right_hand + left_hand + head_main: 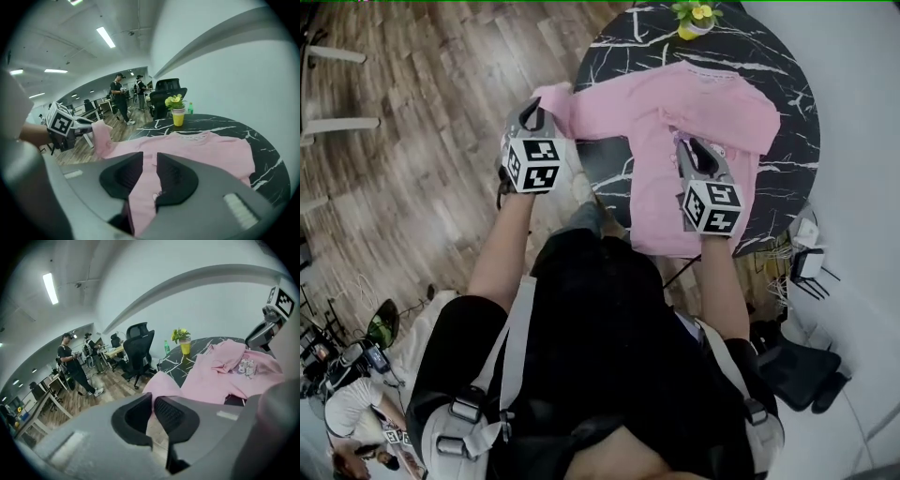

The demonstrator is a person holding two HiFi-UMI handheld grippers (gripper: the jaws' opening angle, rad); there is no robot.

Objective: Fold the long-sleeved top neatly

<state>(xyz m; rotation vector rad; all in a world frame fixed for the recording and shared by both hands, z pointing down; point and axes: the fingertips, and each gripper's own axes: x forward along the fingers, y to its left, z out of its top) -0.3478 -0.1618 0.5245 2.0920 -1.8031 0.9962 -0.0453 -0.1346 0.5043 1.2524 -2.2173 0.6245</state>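
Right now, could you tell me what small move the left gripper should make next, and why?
Probably swing it inward over the top: the left gripper is shut on the raised sleeve, while the right gripper grips the top near its middle.

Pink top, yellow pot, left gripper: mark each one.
pink top (pixel 703 112), head view, chest panel.
yellow pot (pixel 178 119), right gripper view, front wall.
left gripper (pixel 153 398), left gripper view, between its fingertips, shut on the pink top.
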